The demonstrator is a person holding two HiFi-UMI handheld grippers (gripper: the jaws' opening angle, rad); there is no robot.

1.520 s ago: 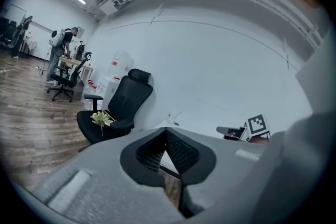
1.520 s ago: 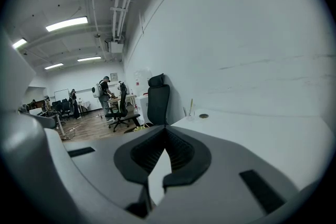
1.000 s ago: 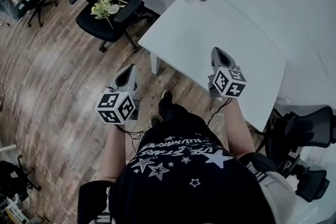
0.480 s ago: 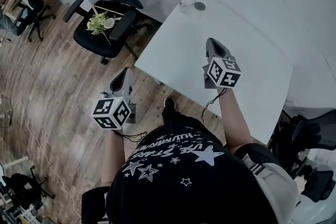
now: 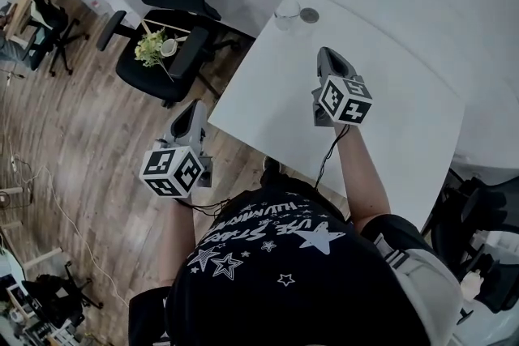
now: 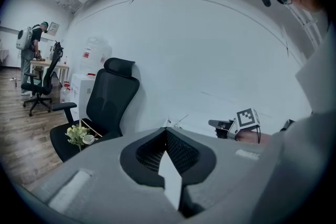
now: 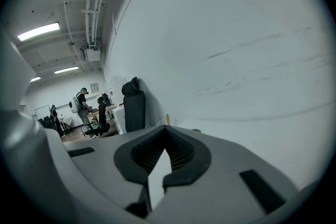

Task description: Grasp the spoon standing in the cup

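Left arm: You hold your left gripper (image 5: 196, 106) low, left of centre in the head view. It is off the table and over the wood floor (image 5: 89, 134), with its jaws pointing up-frame toward the chair.
Left tongs: Clenched. In the left gripper view the pads meet and nothing sits between them.
Right arm: Your forearm (image 5: 361, 174) reaches out over the white table (image 5: 405, 117). Your right gripper (image 5: 325, 54) hangs above the tabletop right of centre, with its jaws aimed at the far corner.
Right tongs: Clenched and empty, with the pads closed on each other.
Task's thing: The cup (image 5: 286, 12) stands at the table's far left corner, in the upper middle of the head view, well apart from your right gripper. The spoon (image 7: 167, 119) shows in the right gripper view as a thin pale upright in the cup, just above the jaw tips. In the head view it is too small to make out.
Counts: Two grippers, one cup, one spoon. One dark round disc (image 5: 309, 14) sits just beside the cup. One black chair (image 5: 162, 28) near the table has one bunch of flowers (image 5: 151, 46) on its seat.
Edges: The table's left edge runs between your two grippers, and the cup sits close to the corner.
Open room: Open white tabletop lies between your right gripper and the cup.
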